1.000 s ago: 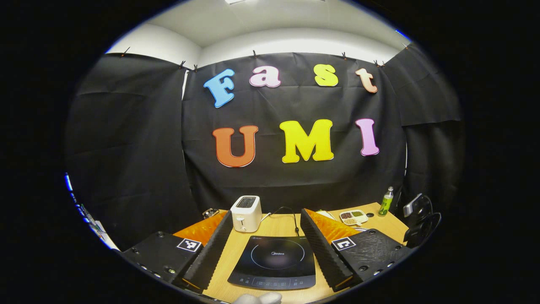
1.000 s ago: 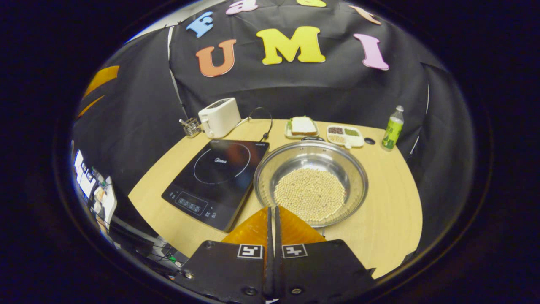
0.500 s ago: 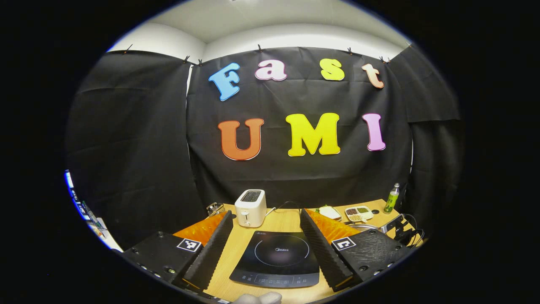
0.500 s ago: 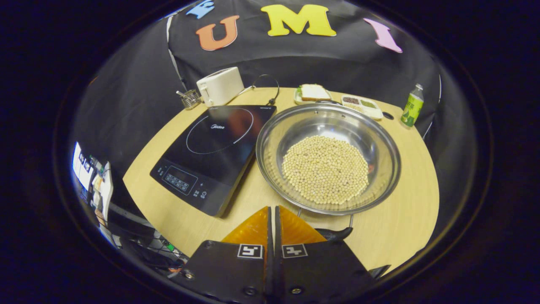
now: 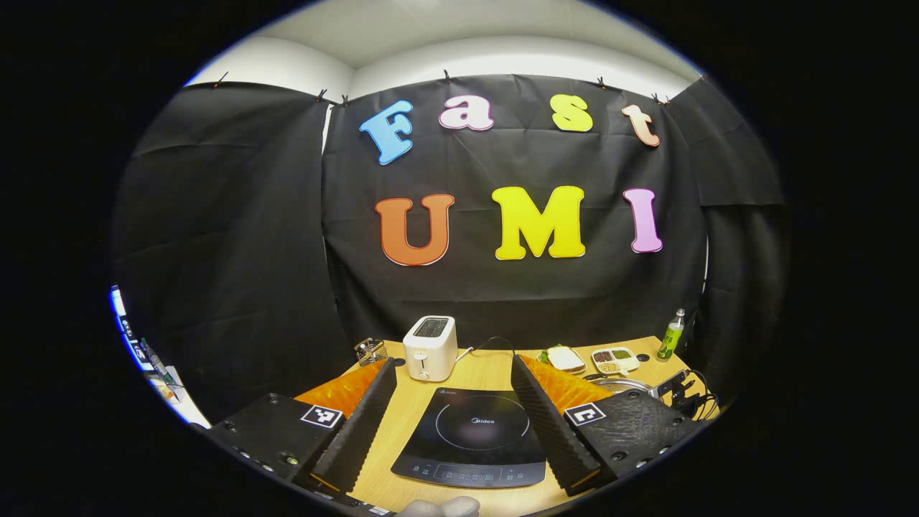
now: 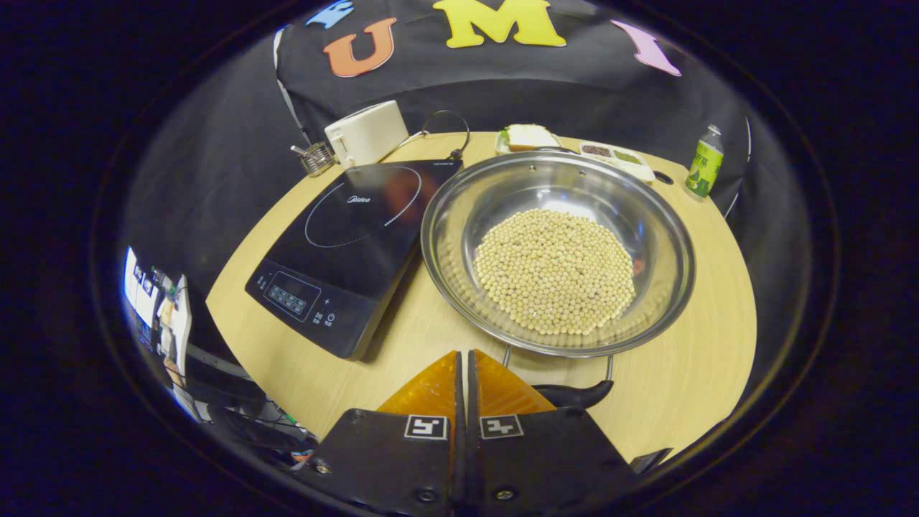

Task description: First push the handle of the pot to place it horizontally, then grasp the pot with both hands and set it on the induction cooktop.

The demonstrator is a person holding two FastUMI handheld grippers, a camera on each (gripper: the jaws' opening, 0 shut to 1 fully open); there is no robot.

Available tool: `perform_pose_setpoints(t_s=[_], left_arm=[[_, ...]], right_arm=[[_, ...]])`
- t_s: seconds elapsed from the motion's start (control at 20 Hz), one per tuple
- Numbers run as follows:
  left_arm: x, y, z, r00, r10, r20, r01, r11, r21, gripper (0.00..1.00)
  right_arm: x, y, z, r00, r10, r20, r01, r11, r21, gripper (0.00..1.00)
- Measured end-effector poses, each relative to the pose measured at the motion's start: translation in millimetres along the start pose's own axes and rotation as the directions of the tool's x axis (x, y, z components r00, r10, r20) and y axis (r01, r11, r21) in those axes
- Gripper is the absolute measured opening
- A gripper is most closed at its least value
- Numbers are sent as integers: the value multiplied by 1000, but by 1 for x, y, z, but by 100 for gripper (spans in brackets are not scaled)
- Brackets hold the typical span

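The pot [image 6: 558, 251], a wide shallow steel pan with a layer of pale beans [image 6: 554, 271] across its bottom, sits on the wooden bench [image 6: 689, 373] in the centre-right of the right gripper view, just beside the right edge of the black induction cooktop [image 6: 344, 244] and not on it. Its black handle [image 6: 574, 393] lies at the pan's lower rim, near the bottom of the frame, just right of the right gripper [image 6: 463, 359], whose jaws are pressed together with nothing between them; whether a fingertip touches the handle cannot be told. Beyond the pot, toward the top of the frame, stand a white toaster [image 6: 366, 133], a sandwich on a plate [image 6: 528, 136], a divided dish [image 6: 617, 156] and a green bottle [image 6: 704, 170].

In the left gripper view, the left gripper [image 5: 454, 373] hangs with its jaws spread wide and empty, the cooktop [image 5: 474, 438] lying between the fingers at lower centre. The toaster [image 5: 429, 347] stands behind it, and the pot's rim [image 5: 621, 384] peeks out at lower right.
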State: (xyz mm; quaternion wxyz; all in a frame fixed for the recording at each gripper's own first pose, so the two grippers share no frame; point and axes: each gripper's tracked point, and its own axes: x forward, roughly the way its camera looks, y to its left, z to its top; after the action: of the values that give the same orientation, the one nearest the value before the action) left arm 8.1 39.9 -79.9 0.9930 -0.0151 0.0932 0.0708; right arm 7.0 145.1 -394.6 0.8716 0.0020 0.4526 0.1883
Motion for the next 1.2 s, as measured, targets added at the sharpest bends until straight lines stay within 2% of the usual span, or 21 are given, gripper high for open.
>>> perform_pose_setpoints(t_s=[0.1, 0.2, 0.3, 0.4, 0.45, 0.5, 0.65, 0.75, 0.85, 0.9, 0.95, 1.2], left_arm=[[-1, -2, 0, 1000, -3, 0, 3, 1000, 1, 96], [-1, -5, -1, 1000, -11, -2, 11, 1000, 3, 97], [0, -8, -5, 1000, -16, -9, 16, 1000, 4, 96], [0, -11, -4, 1000, -21, -11, 22, 1000, 2, 96], [0, -15, -3, 1000, -26, -9, 26, 1000, 1, 97], [1, -17, -3, 1000, -29, -7, 29, 1000, 1, 97], [2, -24, -4, 999, -39, -11, 39, 999, 3, 96], [3, -30, -5, 999, -46, -12, 46, 999, 0, 97], [3, -34, -3, 999, -52, -12, 52, 999, -5, 97], [4, -36, -2, 998, -54, -10, 54, 999, -7, 97], [5, -38, -1, 998, -56, -11, 56, 998, -7, 97], [9, -44, 2, 998, -59, -5, 59, 998, -10, 96]], right_arm=[[-2, -6, -3, 1000, -3, -5, 3, 1000, 20, 4], [-5, -14, -5, 1000, -8, -7, 8, 999, 37, 0], [-8, -24, -9, 1000, -23, -11, 23, 999, 49, 4], [-11, -35, -11, 999, -37, -12, 38, 998, 55, 0], [-13, -42, -11, 999, -47, -11, 48, 997, 58, 4], [-15, -49, -14, 998, -56, -10, 56, 996, 63, 0], [-19, -67, -15, 997, -77, -12, 77, 993, 85, 0], [-22, -77, -17, 996, -92, -14, 93, 992, 88, 4], [-25, -87, -18, 994, -104, -14, 105, 990, 89, 4], [-25, -91, -19, 994, -110, -15, 111, 990, 92, 0], [-26, -94, -19, 994, -112, -16, 113, 989, 94, 4], [-31, -109, -22, 991, -129, -16, 130, 987, 92, 4]])
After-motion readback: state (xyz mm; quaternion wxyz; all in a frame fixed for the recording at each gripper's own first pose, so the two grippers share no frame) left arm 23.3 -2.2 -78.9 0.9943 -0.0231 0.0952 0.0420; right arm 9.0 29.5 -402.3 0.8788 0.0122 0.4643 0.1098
